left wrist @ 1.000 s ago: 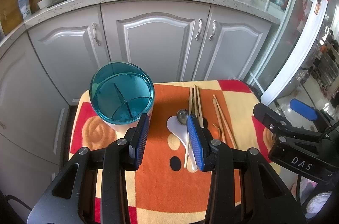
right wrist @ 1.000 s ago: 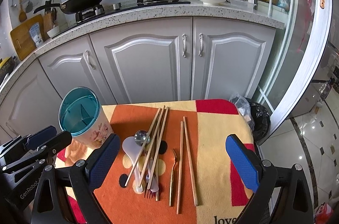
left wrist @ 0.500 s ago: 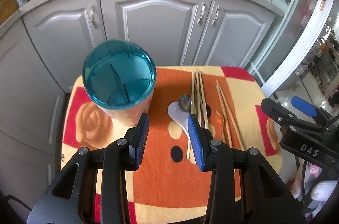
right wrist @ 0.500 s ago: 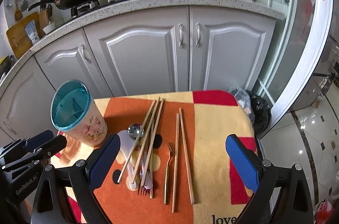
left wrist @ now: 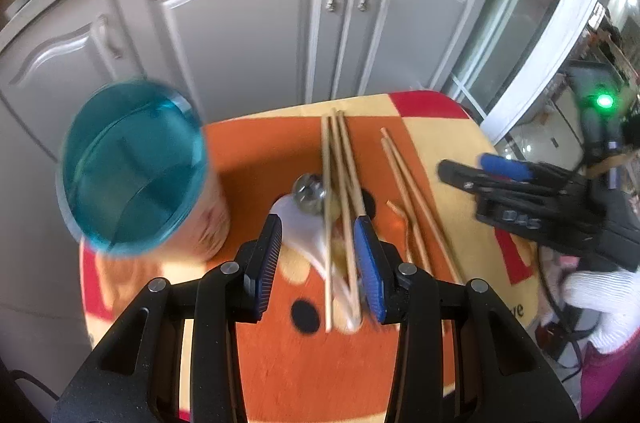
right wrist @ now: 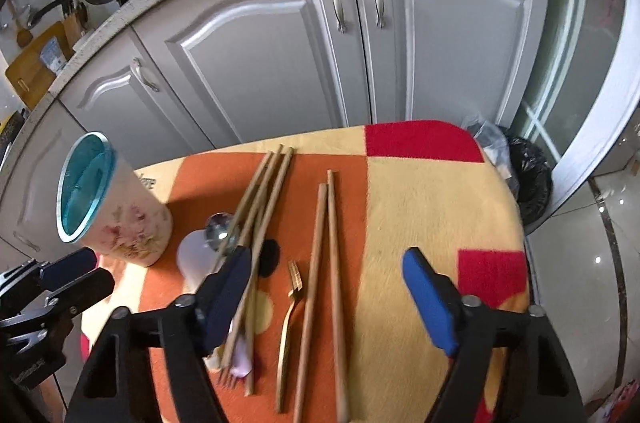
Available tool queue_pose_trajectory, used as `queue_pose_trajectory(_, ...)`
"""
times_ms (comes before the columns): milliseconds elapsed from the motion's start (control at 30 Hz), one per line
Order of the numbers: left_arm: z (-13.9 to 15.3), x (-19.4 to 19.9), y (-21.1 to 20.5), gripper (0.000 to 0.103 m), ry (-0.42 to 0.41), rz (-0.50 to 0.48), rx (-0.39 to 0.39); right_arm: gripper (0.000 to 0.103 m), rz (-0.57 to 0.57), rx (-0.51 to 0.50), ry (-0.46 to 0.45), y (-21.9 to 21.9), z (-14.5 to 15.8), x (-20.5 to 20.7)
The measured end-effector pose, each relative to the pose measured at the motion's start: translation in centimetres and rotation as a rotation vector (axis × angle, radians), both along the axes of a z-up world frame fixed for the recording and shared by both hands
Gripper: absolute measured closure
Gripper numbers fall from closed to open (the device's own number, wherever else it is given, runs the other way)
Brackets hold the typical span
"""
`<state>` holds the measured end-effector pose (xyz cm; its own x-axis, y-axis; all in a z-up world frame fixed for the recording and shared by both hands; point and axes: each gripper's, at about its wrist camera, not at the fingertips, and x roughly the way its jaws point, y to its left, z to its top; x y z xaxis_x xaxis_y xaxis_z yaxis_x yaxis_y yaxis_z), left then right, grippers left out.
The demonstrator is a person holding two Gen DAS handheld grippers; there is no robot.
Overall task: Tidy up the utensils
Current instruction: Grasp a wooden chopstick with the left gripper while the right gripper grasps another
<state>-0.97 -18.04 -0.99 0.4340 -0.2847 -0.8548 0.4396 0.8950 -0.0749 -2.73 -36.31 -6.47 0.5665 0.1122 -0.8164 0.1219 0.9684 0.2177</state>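
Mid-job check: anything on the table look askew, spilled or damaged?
Nothing spilled or visibly damaged. The only mess is the utensil pile: chopsticks lie crossed over the white spoon and metal spoon. The holder stands upright.

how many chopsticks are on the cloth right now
5 that I can tell. Three lie bunched in a left group, crossing the white spoon and metal spoon. Two lie as a pair right of the gold fork. More could hide in the bunch.

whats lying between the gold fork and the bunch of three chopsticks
Nothing lies there: in the right wrist view only bare orange cloth separates the slim gold fork from the three wooden chopsticks.
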Motion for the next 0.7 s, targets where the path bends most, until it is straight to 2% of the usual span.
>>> queue_pose_trajectory(67, -0.6, 1.4, -1.5, 0.066, 0.017, -0.031, 0.014, 0.048, 0.022, 0.003, 0.03, -0.4, -1.2, 1.6)
queue_pose_trajectory(133, -1.3, 2.9, -2.8, 0.066, 0.037, -0.039, 0.044, 0.052, 0.037, 0.005, 0.055, -0.7, -2.3, 2.8)
queue_pose_trajectory(200, -1.8, 4.2, -3.8, 0.066, 0.051, -0.035, 0.075, 0.061, 0.043, 0.004, 0.081, -1.0, -3.8, 4.2)
queue_pose_trajectory(333, -3.0, 6.9, -5.5, 0.067, 0.062, -0.019, 0.124, 0.062, 0.05, 0.01, 0.102, -1.5, -5.3, 5.7)
queue_pose_trajectory(433, -4.2, 8.6, -6.7, 0.067, 0.07, -0.008, 0.169, 0.068, 0.054, -0.009, 0.109, -1.7, -6.0, 6.4)
queue_pose_trajectory(500, -5.1, 9.7, -7.5, 0.067, 0.072, 0.005, 0.213, 0.076, 0.059, -0.002, 0.119, -1.8, -6.6, 6.9)
queue_pose_trajectory(567, -5.7, 10.5, -7.7, 0.067, 0.075, 0.026, 0.245, 0.077, 0.065, 0.006, 0.108, -1.9, -6.8, 7.0)
queue_pose_trajectory(667, -6.2, 11.3, -7.7, 0.067, 0.093, 0.037, 0.245, 0.077, 0.1, 0.048, 0.1, -1.6, -6.4, 6.9)
queue_pose_trajectory(700, -6.3, 11.4, -7.9, 0.067, 0.094, 0.036, 0.255, 0.077, 0.11, 0.032, 0.096, -1.3, -6.2, 6.8)
